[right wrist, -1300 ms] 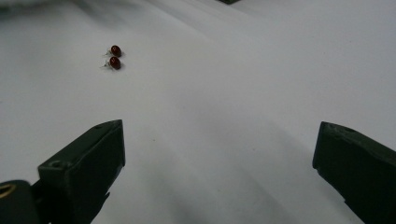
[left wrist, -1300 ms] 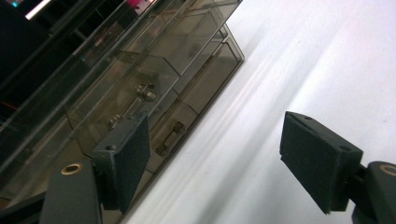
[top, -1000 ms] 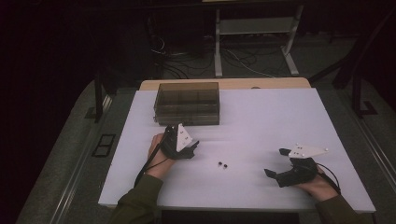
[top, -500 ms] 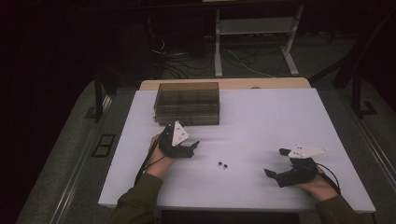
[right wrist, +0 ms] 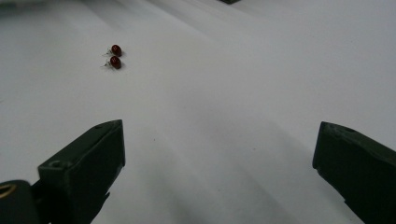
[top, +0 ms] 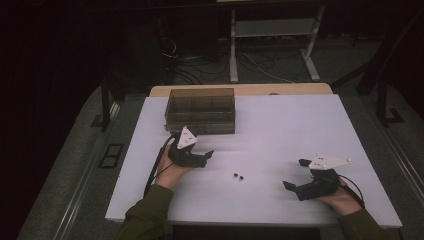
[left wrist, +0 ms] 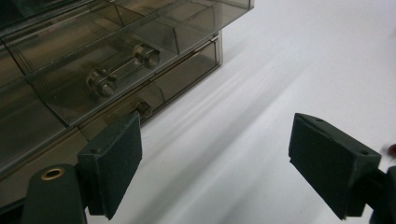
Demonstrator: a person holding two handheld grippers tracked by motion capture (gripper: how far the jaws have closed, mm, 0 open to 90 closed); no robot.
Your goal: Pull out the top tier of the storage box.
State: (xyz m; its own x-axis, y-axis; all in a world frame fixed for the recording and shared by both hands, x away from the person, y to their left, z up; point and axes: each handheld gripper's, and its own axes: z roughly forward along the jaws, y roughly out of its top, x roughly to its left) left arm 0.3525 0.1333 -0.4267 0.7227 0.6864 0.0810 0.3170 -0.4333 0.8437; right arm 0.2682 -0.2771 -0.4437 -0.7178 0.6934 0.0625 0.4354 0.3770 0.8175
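High view: my right gripper (top: 295, 174) sits near the front edge, jaws wide, empty. Two small red beads (top: 238, 176) lie side by side mid-table between the grippers. My left gripper (top: 206, 156), jaws just been opening with nothing between them, is in front of the one smoky drawer box (top: 201, 110). I judge approach phase; next move is to line up on a drawer knob (left wrist: 144, 109).

Left gripper (top: 202, 156) held in the left hand (top: 170, 170) at the near left, jaws wide apart and just now opening further — nothing between the pads (left wrist: 114, 161). Right gripper (top: 296, 174) held low in the right hand (top: 340, 199) at the near right, jaws spread wide — pointing left, gap empty.
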